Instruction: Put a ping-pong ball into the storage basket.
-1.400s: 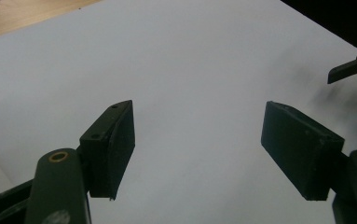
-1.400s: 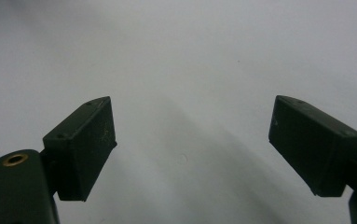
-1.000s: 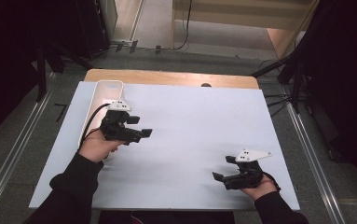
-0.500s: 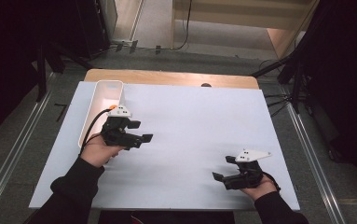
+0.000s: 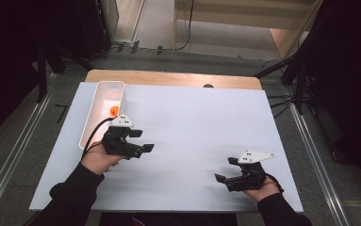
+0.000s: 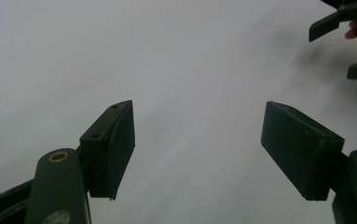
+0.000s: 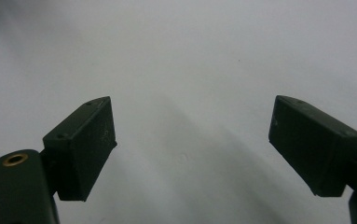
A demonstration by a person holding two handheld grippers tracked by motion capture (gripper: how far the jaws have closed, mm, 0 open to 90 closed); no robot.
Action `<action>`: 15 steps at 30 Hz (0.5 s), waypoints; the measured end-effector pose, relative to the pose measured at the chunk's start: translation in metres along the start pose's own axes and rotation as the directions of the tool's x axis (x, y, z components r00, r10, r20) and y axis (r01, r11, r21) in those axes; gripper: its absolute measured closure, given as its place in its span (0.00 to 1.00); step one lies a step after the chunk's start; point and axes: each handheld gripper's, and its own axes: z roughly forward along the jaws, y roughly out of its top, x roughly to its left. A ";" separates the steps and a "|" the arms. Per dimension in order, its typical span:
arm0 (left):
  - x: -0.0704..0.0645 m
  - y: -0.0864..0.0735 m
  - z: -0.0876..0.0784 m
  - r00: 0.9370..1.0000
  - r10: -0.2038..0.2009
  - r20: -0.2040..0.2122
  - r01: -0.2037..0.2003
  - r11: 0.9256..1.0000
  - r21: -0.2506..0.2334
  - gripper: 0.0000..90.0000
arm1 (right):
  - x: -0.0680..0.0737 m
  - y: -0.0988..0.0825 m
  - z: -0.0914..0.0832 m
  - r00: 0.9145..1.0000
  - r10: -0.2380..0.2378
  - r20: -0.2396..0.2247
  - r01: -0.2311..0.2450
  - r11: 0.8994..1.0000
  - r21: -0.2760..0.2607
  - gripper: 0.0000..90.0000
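In the high view, the left claw (image 5: 140,141) hangs over the white surface (image 5: 197,122), held in the person's left hand (image 5: 100,159), its jaws spread apart and pointing toward the right side of the picture with nothing between them. Just beside it, toward the far left corner, lies a long white tray (image 5: 85,132) with rounded ends, set lengthwise along the left edge of the surface; a small orange object (image 5: 114,111) lies inside the tray against its right wall, near the grey plate on top of the left claw. What that object is I cannot tell. A black cable runs from the left claw back past the tray's near end. The right claw (image 5: 226,170) sits well apart, near the front right corner of the surface, held in the right hand (image 5: 263,188), jaws likewise released and pointing left, empty. In the left gripper view, the left claw (image 6: 197,149) shows two dark pads standing wide apart over bare white surface, gripping nothing; at the upper right corner the two jaw tips of the right claw (image 6: 337,46) come in, apart from each other. In the right gripper view, the right claw (image 7: 192,147) stands released over plain white surface, its pads well apart and nothing caught between them.
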 end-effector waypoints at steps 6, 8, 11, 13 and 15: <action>-0.002 -0.007 -0.002 1.000 0.006 0.002 -0.006 1.000 -0.013 0.29 | 0.000 0.000 0.000 1.000 -0.001 0.000 0.001 1.000 0.001 0.15; -0.001 -0.010 -0.003 1.000 0.007 0.009 -0.006 1.000 -0.016 0.29 | 0.000 0.000 0.000 1.000 -0.001 0.000 0.001 1.000 0.001 0.15; -0.002 -0.014 -0.003 1.000 0.006 0.014 -0.006 1.000 -0.019 0.29 | 0.000 0.000 0.000 1.000 -0.001 0.001 0.001 1.000 0.002 0.15; -0.002 -0.017 -0.003 1.000 0.011 0.020 -0.011 1.000 -0.015 0.29 | 0.000 0.000 0.000 1.000 0.002 0.003 -0.002 1.000 0.002 0.15; -0.003 -0.020 -0.003 1.000 0.010 0.024 -0.010 1.000 -0.015 0.29 | 0.000 0.000 0.001 1.000 -0.001 0.001 0.001 1.000 0.003 0.15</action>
